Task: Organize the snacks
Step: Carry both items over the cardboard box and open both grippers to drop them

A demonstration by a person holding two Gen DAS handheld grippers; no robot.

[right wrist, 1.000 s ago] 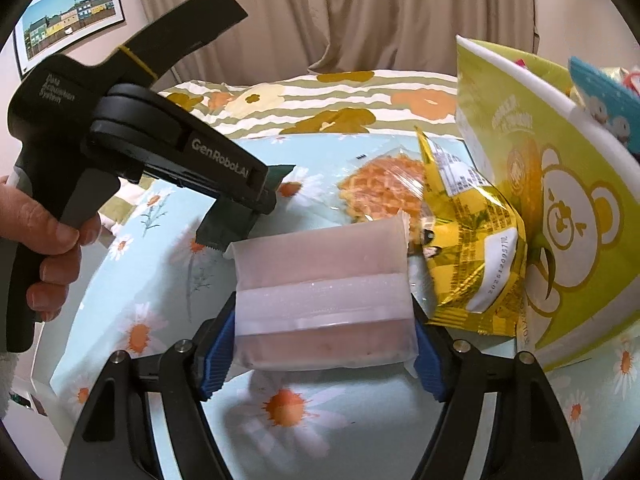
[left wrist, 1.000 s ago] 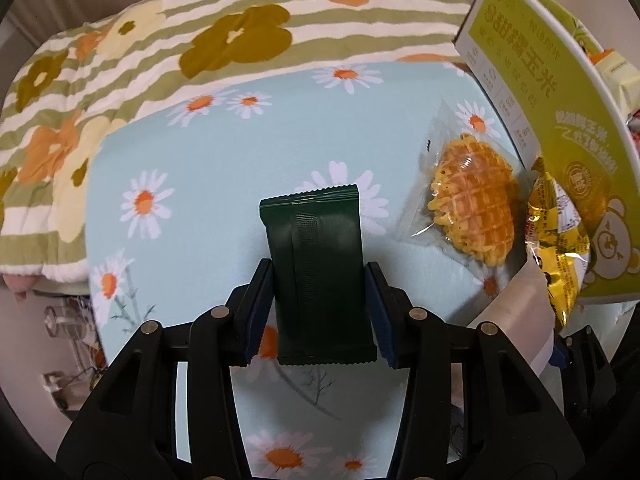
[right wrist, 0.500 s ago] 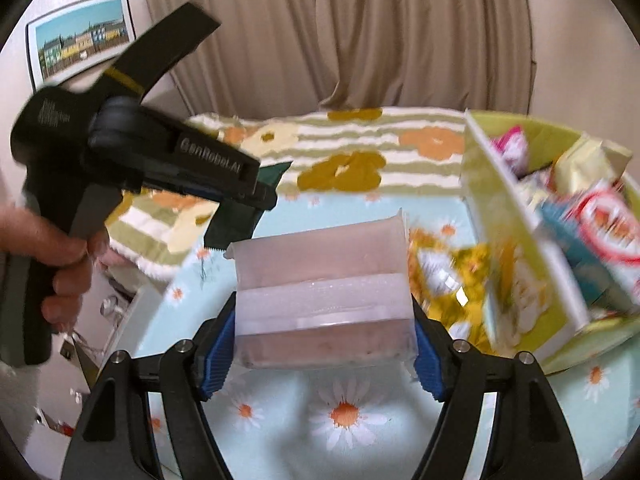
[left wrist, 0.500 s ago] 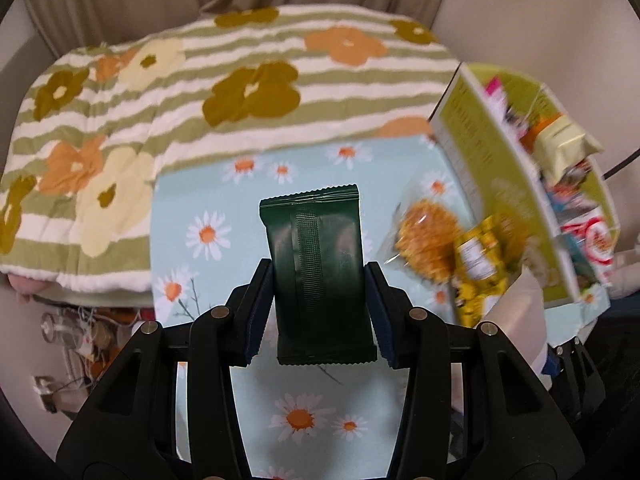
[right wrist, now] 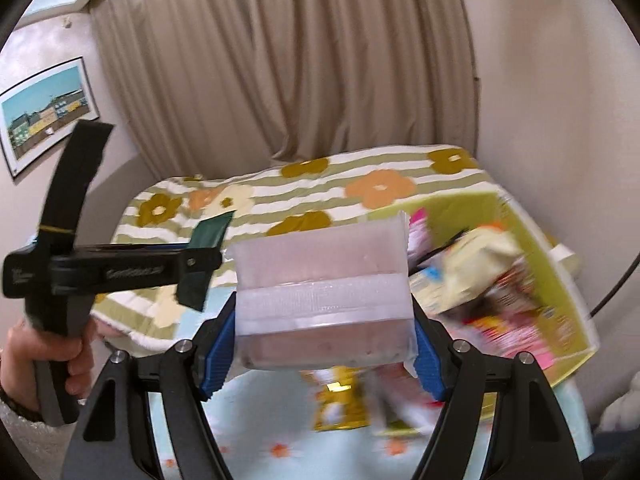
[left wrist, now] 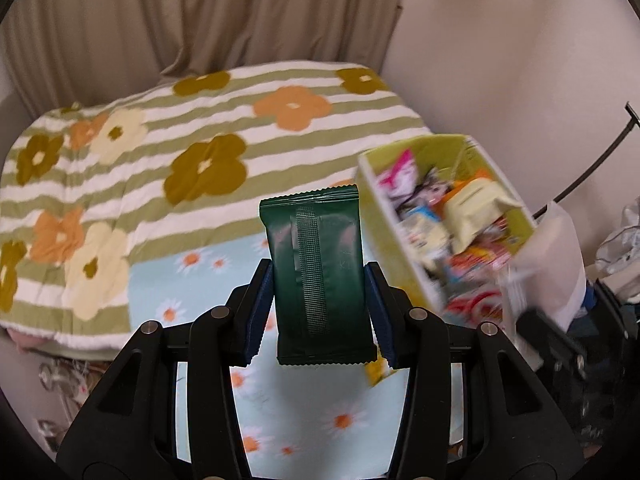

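Observation:
My left gripper (left wrist: 319,300) is shut on a dark green snack packet (left wrist: 316,264), which stands upright between the blue pads, high above the table. In the right wrist view the left gripper (right wrist: 202,266) shows at the left with the green packet (right wrist: 212,228) in it, held by a person's hand (right wrist: 44,356). My right gripper (right wrist: 323,332) is shut on a pale pink translucent packet (right wrist: 320,276), held crosswise. A yellow-green snack box (left wrist: 394,240), open on top and full of several packets, stands at the right, below both grippers, with its wall (right wrist: 532,248) in the right wrist view too.
The daisy-print light blue tablecloth (left wrist: 160,284) lies below. A yellow packet (right wrist: 340,404) lies on it in front of the box. Behind is a bed with a striped flower quilt (left wrist: 200,128), then curtains (right wrist: 280,60) and a framed picture (right wrist: 44,112) on the wall.
Both grippers have risen with their packets still held. The table and box now sit lower in view, and the box's open top with its snacks shows from above.

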